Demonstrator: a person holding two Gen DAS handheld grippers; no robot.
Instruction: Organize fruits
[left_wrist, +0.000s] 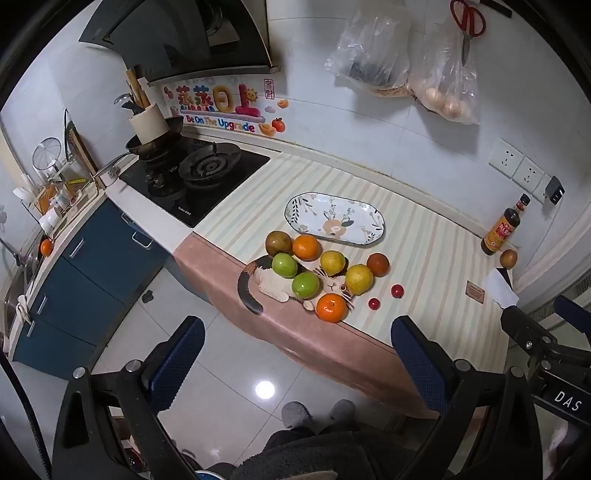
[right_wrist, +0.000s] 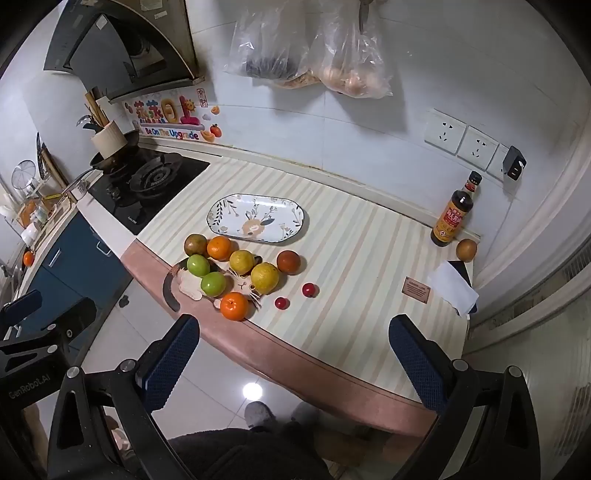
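Observation:
A heap of fruit lies near the counter's front edge on a cat-shaped mat (left_wrist: 271, 286): two oranges (left_wrist: 331, 307), two green apples (left_wrist: 306, 285), two yellow citrus (left_wrist: 359, 279), a brownish fruit (left_wrist: 279, 242) and a dark red one (left_wrist: 378, 264). Two small red fruits (right_wrist: 309, 290) lie to their right. Behind them sits an empty oval patterned plate (left_wrist: 334, 218) (right_wrist: 256, 218). My left gripper (left_wrist: 295, 347) and right gripper (right_wrist: 293, 347) both hover open, high above the counter's front edge, holding nothing.
A gas stove (left_wrist: 192, 177) with a pan lies at the left. A sauce bottle (right_wrist: 452, 218), a lone brown fruit (right_wrist: 466, 250) and a white paper (right_wrist: 452, 286) stand at the right. Plastic bags (right_wrist: 314, 55) hang on the tiled wall. A person's feet (right_wrist: 280, 413) show below.

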